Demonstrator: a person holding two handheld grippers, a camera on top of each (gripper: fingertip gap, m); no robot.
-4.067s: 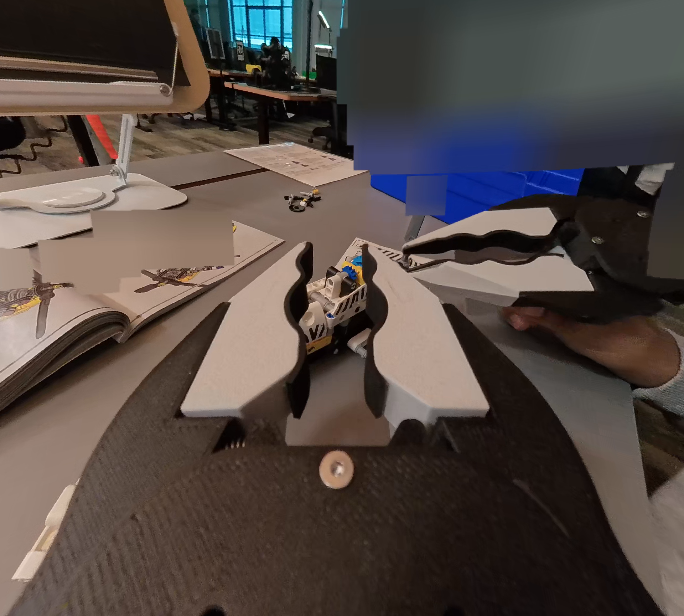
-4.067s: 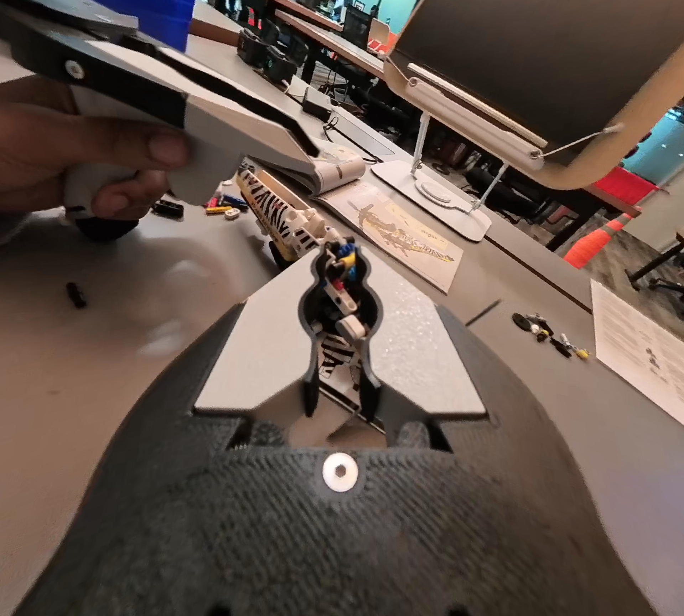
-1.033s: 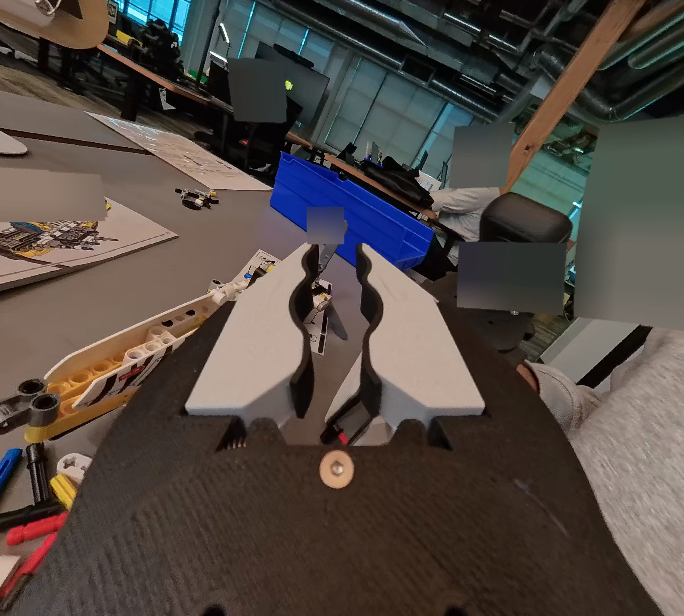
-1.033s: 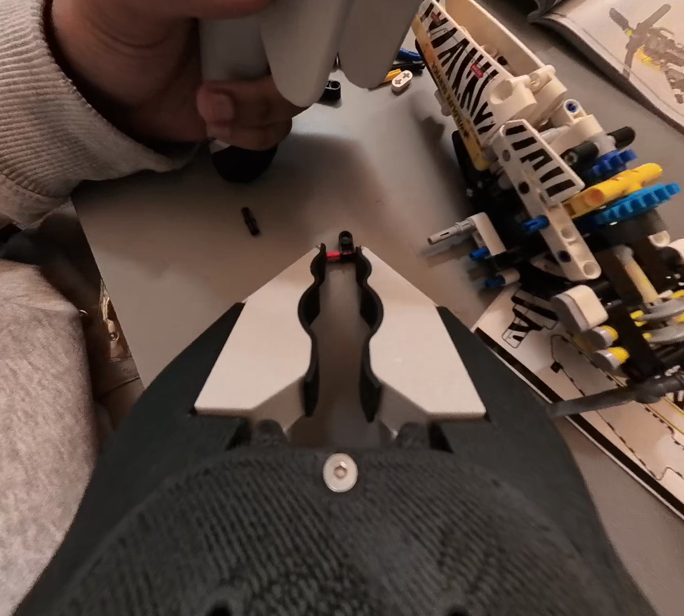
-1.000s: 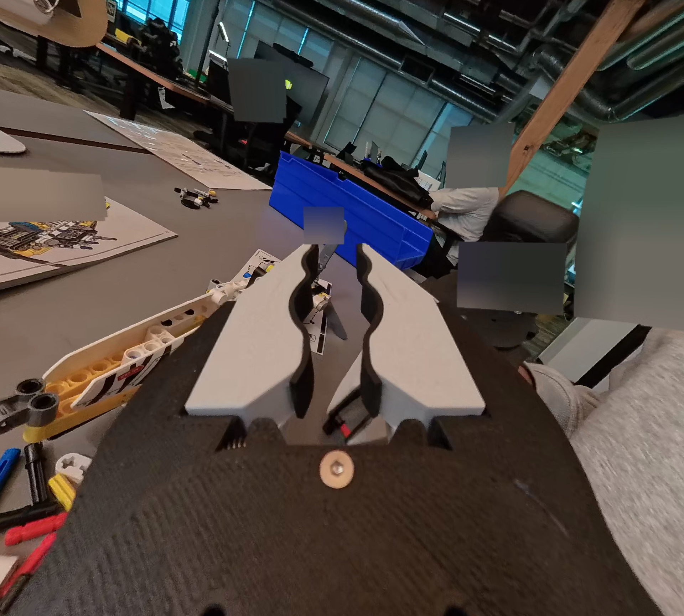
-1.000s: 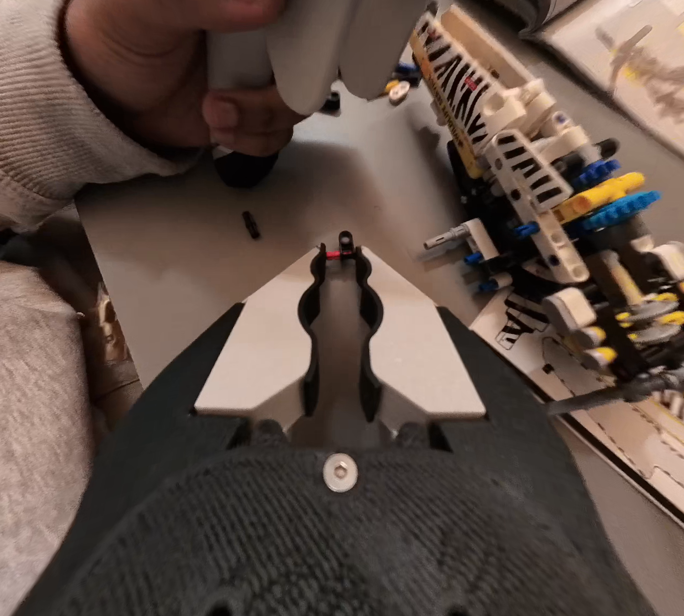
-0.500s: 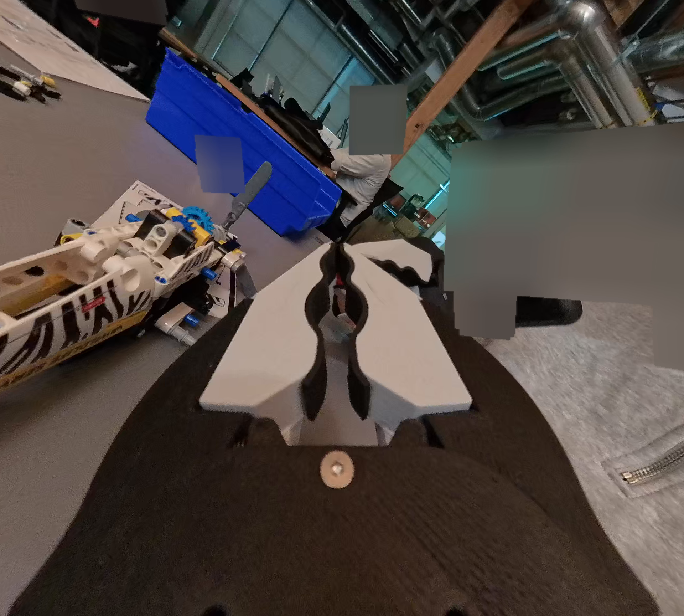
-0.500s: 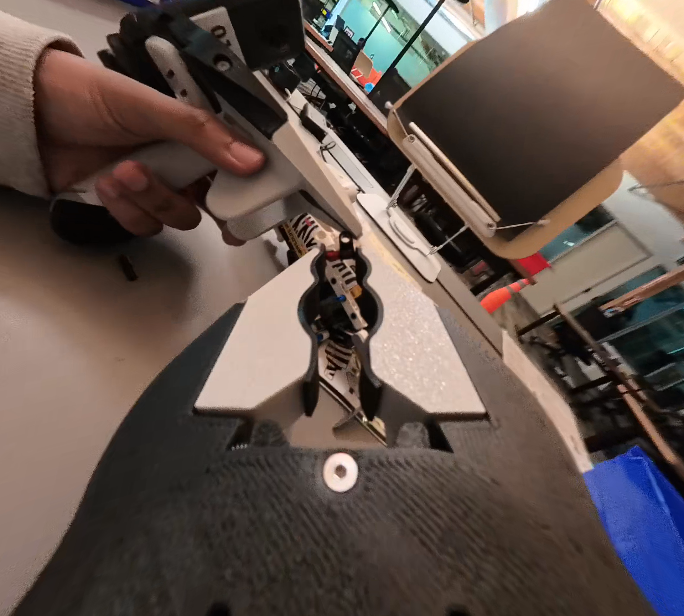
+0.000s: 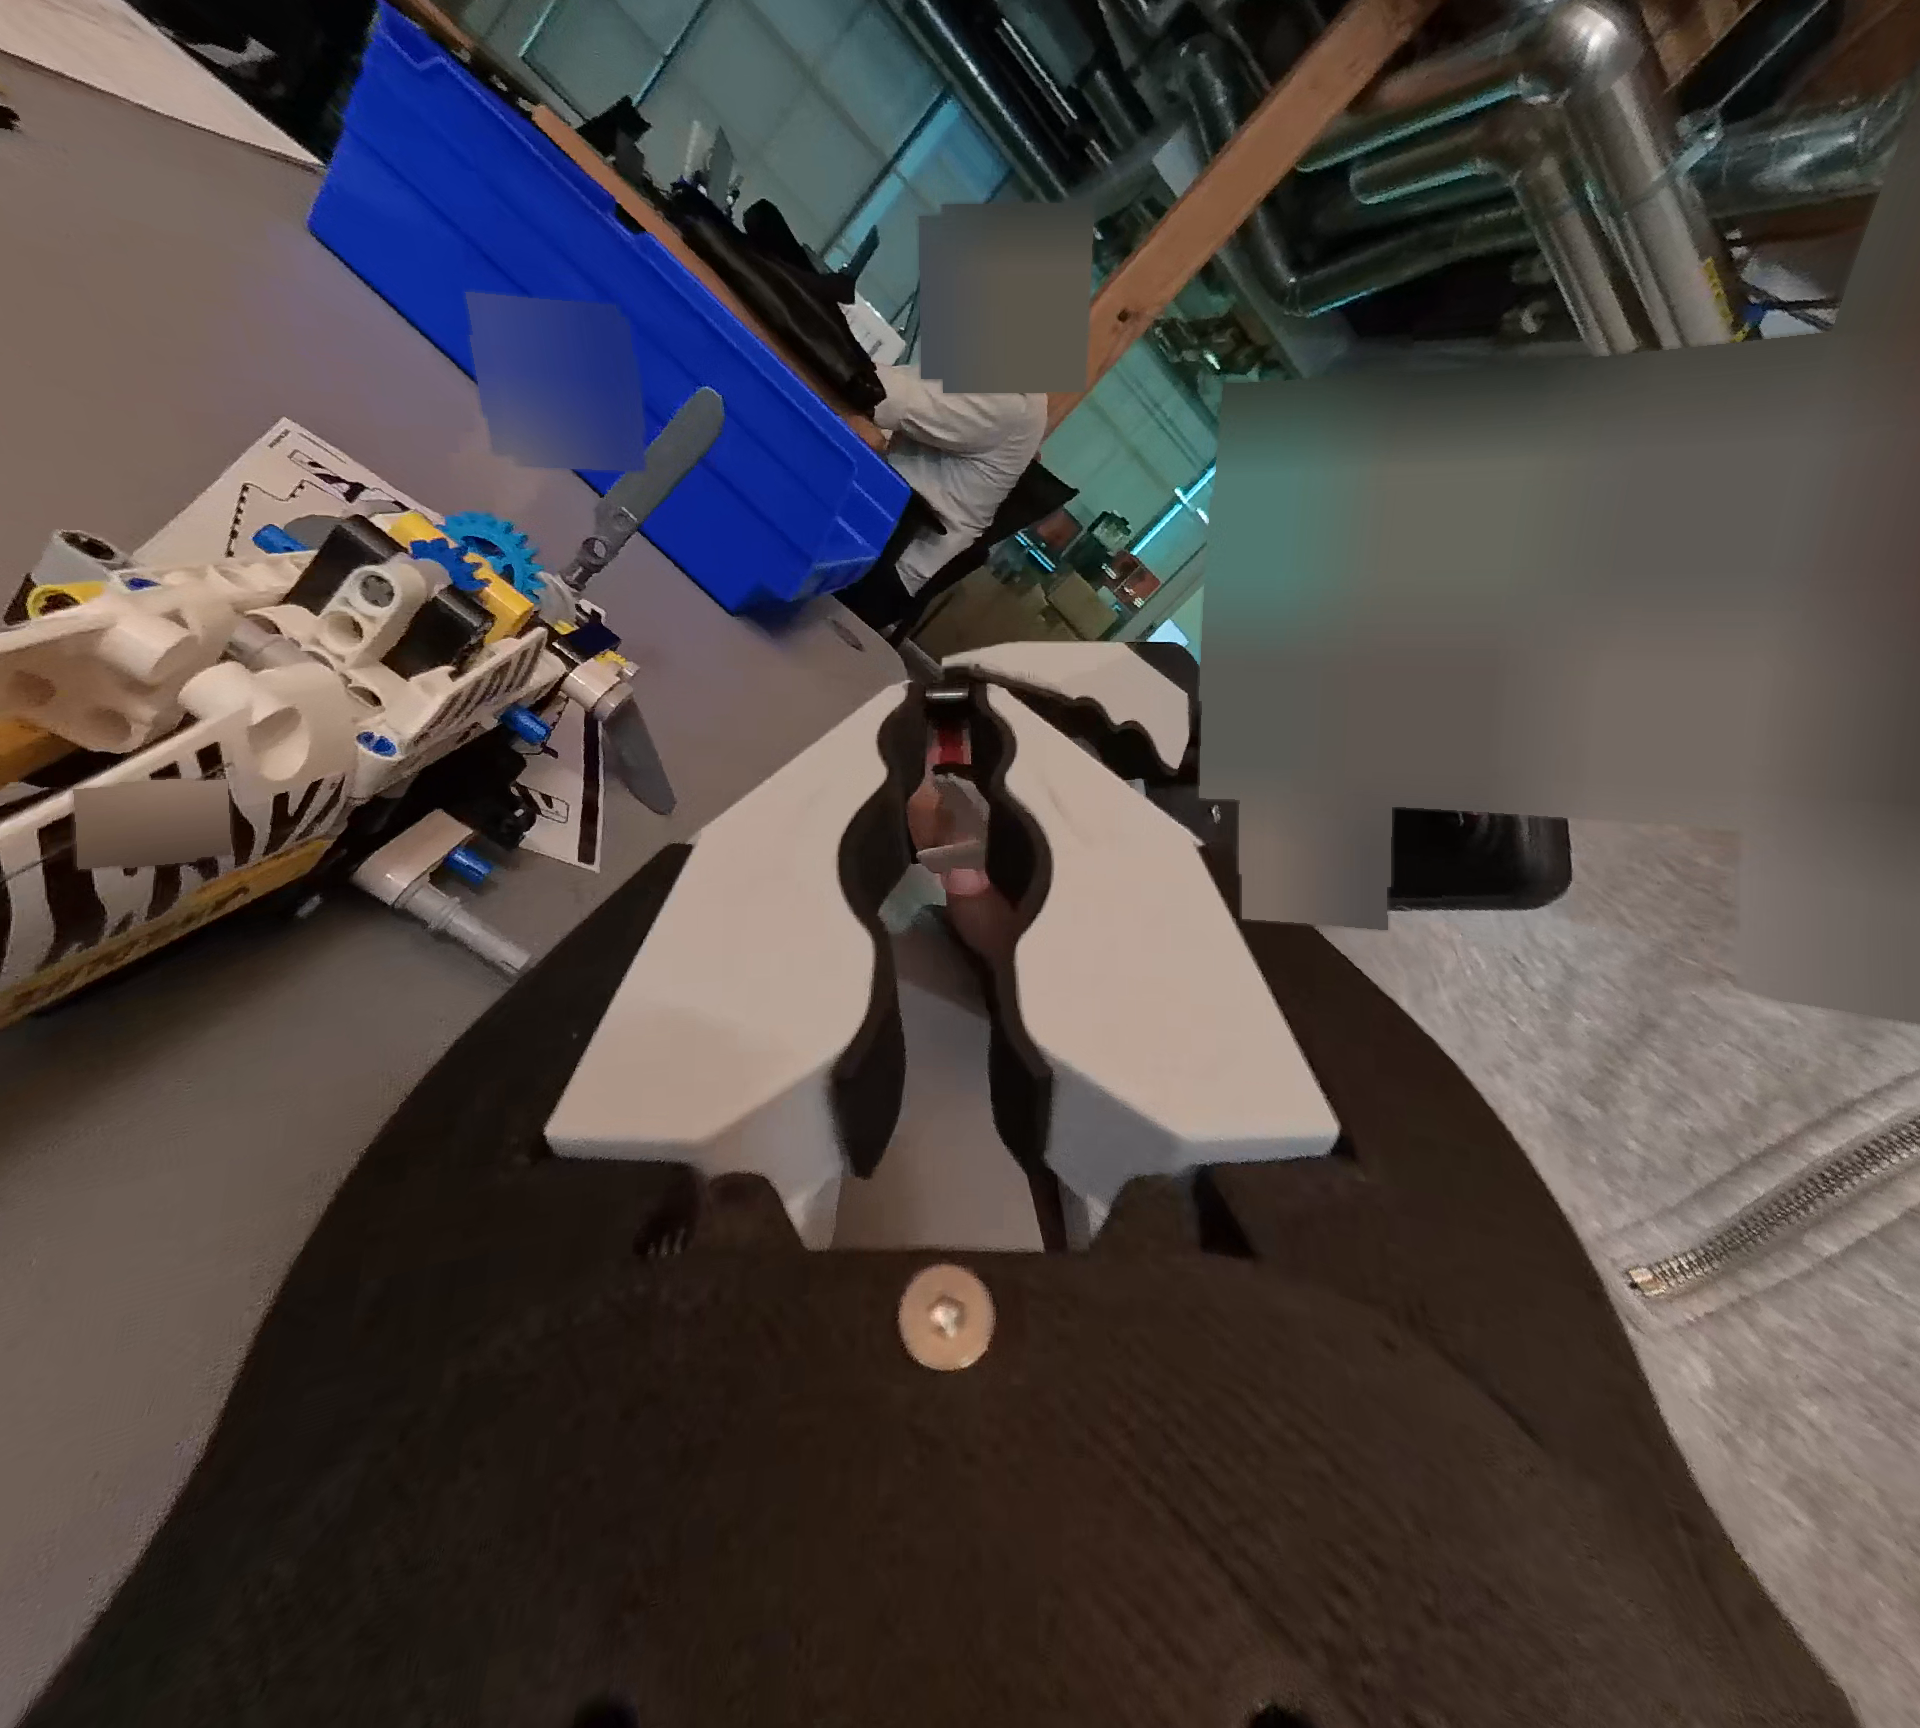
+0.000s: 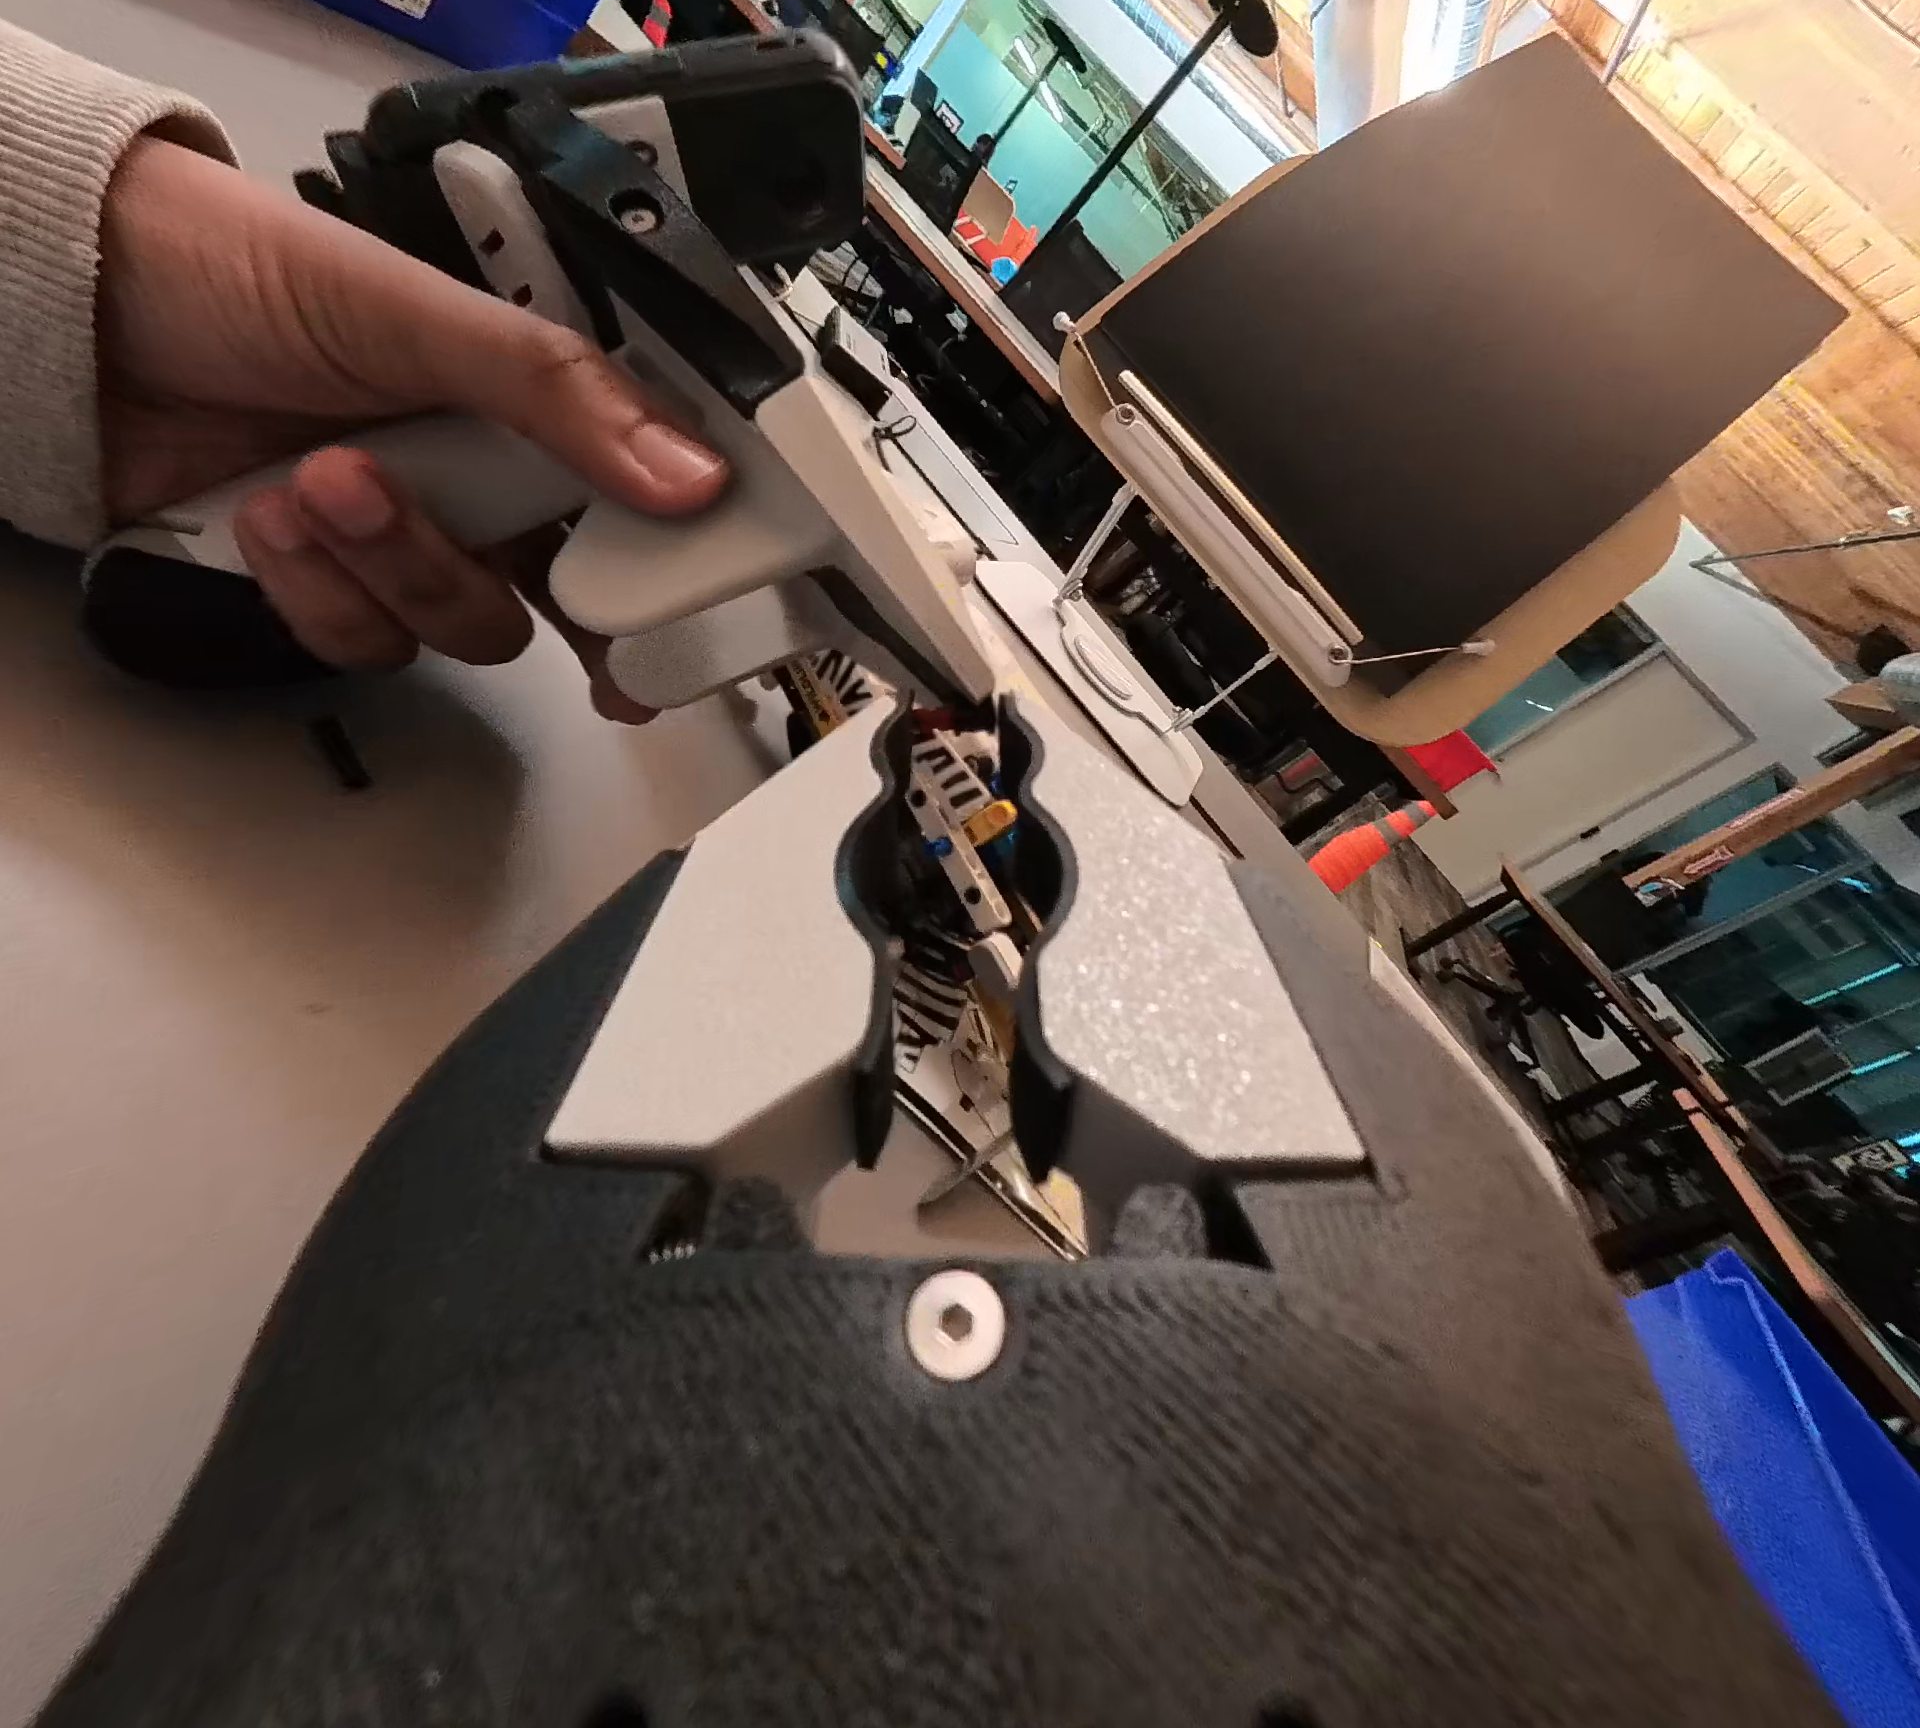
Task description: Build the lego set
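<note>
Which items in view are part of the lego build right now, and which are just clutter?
In play:
- zebra-striped lego model
- small black and red piece, between the tips of both tools
- left tool
- right tool

Lying about:
- blue bin
- sticker sheet under the model
- tablet stand
- black pin
</note>
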